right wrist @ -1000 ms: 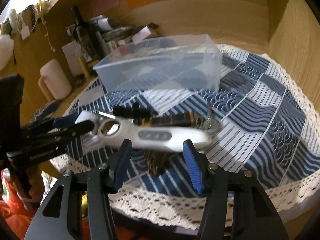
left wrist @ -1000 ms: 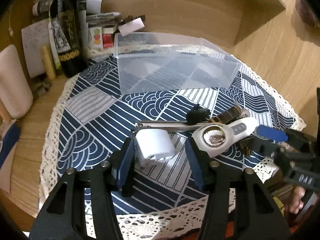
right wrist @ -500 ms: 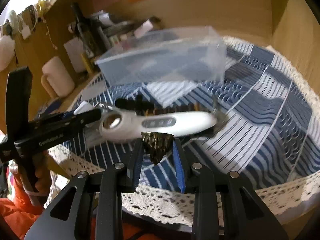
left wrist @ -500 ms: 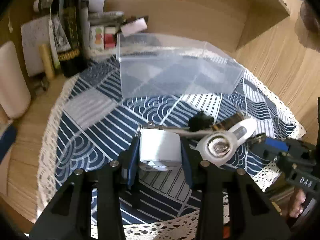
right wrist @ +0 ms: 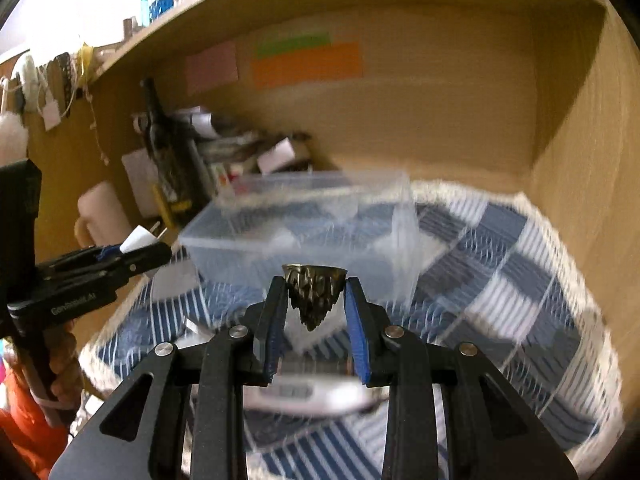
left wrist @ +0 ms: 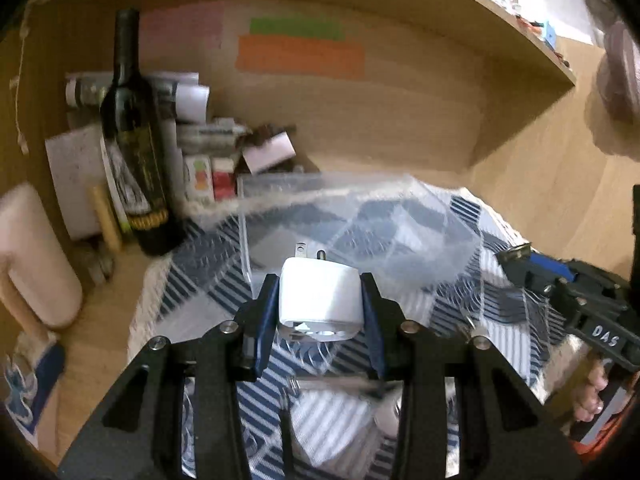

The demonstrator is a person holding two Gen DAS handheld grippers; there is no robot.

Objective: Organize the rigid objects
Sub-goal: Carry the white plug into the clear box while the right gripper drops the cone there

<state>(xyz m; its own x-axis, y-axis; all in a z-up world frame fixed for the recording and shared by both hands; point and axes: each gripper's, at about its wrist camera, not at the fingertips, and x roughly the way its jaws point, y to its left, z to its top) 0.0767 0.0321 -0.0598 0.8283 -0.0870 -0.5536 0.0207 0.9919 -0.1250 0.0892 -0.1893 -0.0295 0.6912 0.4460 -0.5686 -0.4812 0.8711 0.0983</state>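
In front of the clear rectangular plastic bin, both hands carry their loads above the blue-and-white patterned tablecloth. The left gripper pinches a white cube-shaped plug adapter by its two flat sides, prongs pointing toward the bin; the adapter sits just short of the bin's near wall and, as far as I can judge, not yet over the opening. The right gripper is pressed onto a dark bronze faceted cone-shaped ornament, wide rim toward the bin, tip hanging down between the pads, also just before the near wall. That cone worries me most: its tapered, knobbly sides give the pads little flat surface, so a jolt could squeeze it out and drop it onto the white handheld device lying on the cloth nearer than the bin. The bin looks light and its wall is hard to read, so a low approach from either side could clip the rim and shove it toward the dark wine bottle standing left of the bin. Both pictures are smeared with motion, so a release now could miss.
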